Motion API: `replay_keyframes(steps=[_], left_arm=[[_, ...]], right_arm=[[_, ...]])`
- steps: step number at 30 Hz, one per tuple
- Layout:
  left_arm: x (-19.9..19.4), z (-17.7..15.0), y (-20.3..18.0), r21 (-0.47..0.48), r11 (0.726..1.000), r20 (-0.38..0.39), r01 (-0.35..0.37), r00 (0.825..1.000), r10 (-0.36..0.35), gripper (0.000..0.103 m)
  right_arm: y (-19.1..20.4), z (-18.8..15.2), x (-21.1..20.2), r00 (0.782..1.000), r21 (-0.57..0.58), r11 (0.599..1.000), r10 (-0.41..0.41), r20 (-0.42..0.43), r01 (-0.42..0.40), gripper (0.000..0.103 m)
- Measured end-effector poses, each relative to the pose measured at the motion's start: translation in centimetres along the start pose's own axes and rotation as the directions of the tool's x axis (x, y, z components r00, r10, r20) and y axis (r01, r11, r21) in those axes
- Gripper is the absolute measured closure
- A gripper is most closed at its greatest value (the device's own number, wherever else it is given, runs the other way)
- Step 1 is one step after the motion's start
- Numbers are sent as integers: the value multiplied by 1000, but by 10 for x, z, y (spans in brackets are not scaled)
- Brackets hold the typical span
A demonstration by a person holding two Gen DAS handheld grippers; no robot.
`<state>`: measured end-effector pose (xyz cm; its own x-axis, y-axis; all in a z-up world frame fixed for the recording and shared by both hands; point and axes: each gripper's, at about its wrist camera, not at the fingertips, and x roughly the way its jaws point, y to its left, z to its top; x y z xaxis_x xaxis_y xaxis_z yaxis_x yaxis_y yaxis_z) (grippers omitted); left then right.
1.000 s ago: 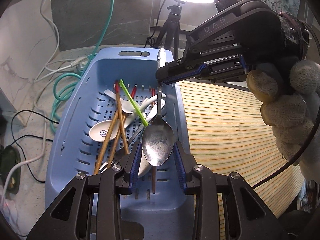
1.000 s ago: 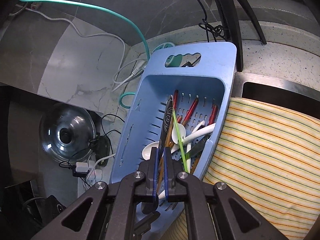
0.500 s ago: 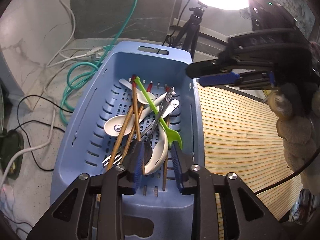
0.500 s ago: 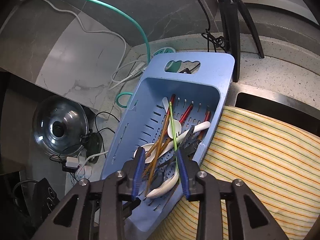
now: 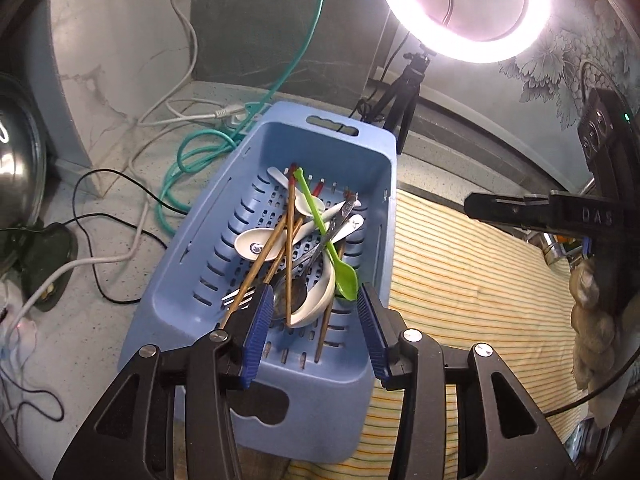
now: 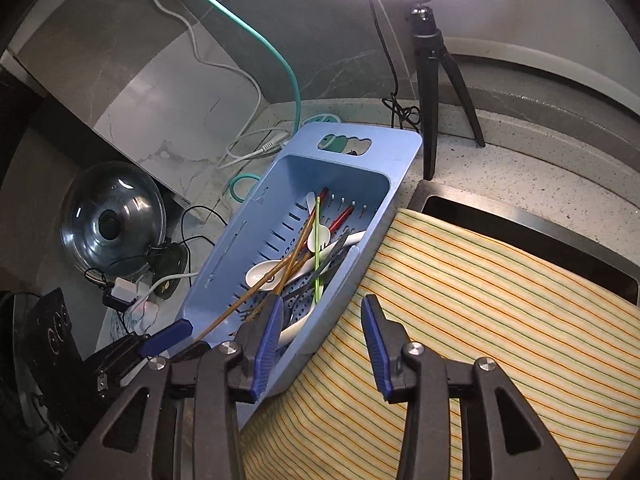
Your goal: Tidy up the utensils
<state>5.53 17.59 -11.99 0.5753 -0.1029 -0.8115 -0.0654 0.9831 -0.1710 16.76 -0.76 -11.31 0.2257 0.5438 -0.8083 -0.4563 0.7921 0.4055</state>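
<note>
- The left gripper (image 5: 310, 316), black with blue ribbed pads, hovered above the near end of a light blue perforated plastic basket (image 5: 188, 264); its jaws had just been opening and stood partly apart with nothing pressed between them
- The right gripper (image 6: 320, 340), of the same make, hung over the line where the basket's right wall meets a yellow striped cloth (image 6: 500, 320); its jaws had also just been opening and held nothing
- The utensils lay in a loose crossed heap on the basket floor: brown wooden chopsticks (image 5: 276, 248) slanting from the near left to the far middle; a lime green plastic spoon (image 5: 346, 280) with its bowl at the near right and its thin handle running to the far end; white ceramic soup spoons (image 5: 252, 244), one with a blue mark in its bowl; a silver metal spoon (image 5: 294, 296) near the front; a metal fork (image 5: 234, 300) with its tines toward the near left wall
- The basket sat on a pale speckled countertop (image 5: 100, 320), its right side touching the cloth
- A person's gloved hand (image 5: 592, 320) gripped the right gripper's handle at the right edge of the left view
- A lit ring light (image 5: 464, 8) on a black tripod stood behind the basket; a round glass pot lid (image 6: 112, 220) lay well to its left among white, black and teal cables (image 5: 192, 156)
</note>
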Motion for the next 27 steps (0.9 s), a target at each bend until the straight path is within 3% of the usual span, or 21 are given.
replay_keyframes(steps=[7, 13, 15, 20, 27], left_arm=[[-34, -3, -18, -16, 1000, 58, -21, 998, 22, 61], [-51, -10, -34, -8, 999, 87, -50, 995, 51, 54], [-56, -14, -39, -6, 998, 91, -54, 994, 55, 53], [-67, -22, -49, -22, 993, 110, -112, 987, 114, 36], [-78, -29, -52, -35, 991, 106, -130, 985, 133, 33]], right_arm=[[3, -27, -47, 993, -38, 998, -55, 103, 59, 48], [8, -55, -82, 964, -116, 979, -140, 226, 169, 29], [9, -63, -93, 955, -133, 970, -167, 247, 204, 29], [9, -80, -116, 935, -124, 959, -211, 285, 254, 29], [9, -103, -130, 921, -124, 948, -245, 303, 293, 28]])
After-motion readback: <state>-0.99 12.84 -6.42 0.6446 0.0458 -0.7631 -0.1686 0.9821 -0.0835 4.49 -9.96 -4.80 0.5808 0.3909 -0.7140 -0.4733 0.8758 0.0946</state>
